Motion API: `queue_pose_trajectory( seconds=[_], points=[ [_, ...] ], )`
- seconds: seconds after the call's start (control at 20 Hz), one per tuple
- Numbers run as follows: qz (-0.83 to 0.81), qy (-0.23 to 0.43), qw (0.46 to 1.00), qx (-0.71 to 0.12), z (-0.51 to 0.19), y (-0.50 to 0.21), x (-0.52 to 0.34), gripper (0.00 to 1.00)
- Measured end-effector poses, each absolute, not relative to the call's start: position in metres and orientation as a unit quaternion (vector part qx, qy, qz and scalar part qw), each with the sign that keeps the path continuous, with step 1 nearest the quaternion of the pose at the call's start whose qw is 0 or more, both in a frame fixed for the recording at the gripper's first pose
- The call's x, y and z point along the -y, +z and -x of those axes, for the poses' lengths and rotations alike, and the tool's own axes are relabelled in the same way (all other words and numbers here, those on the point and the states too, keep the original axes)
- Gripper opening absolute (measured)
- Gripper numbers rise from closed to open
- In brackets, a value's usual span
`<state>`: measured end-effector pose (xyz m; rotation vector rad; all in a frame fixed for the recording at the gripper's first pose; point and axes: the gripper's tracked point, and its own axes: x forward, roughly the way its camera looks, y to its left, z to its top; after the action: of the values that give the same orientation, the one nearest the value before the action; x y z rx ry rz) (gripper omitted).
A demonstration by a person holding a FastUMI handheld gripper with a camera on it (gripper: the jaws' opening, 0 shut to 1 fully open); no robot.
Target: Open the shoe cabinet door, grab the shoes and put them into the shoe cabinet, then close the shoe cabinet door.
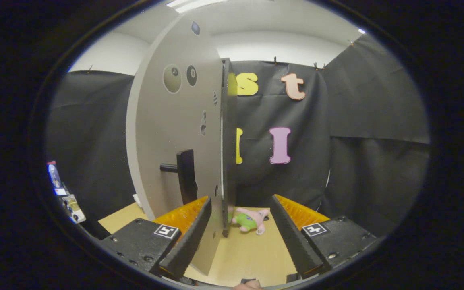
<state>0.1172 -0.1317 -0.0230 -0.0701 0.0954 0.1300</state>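
The shoe cabinet door (175,121), a tall pale grey panel with a few round stickers, stands swung out and almost edge-on to me. Its black handle (185,175) sticks out of the face on the left, just above my left finger. My gripper (241,199) is open, its orange-backed black fingers (191,233) spread wide. The door's free edge (224,161) runs down into the gap between them, close beside the left finger. Neither finger presses on the door. The inside of the cabinet is hidden behind the panel.
A pink and green plush toy (250,220) lies on the light wooden surface (248,253) just beyond the fingertips. Black cloth walls close in the back and right. A few small packages (65,193) sit at the far left.
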Motion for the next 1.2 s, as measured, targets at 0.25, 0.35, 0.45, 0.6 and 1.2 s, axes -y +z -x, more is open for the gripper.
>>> queue_pose_trajectory(
  seconds=[0.25,0.35,0.45,0.6,1.2],
  points=[
    [0.032,0.049,0.997,-0.045,-0.109,-0.024,0.108,0.97],
    [0.023,0.041,0.998,-0.041,-0.106,-0.026,0.099,0.97],
    [0.021,0.029,0.999,-0.036,-0.105,-0.025,0.090,0.97],
    [0.037,0.007,0.999,-0.024,-0.101,-0.022,0.076,0.96],
    [0.043,0.045,0.998,-0.018,-0.116,-0.037,-0.020,0.96]
  ],
)
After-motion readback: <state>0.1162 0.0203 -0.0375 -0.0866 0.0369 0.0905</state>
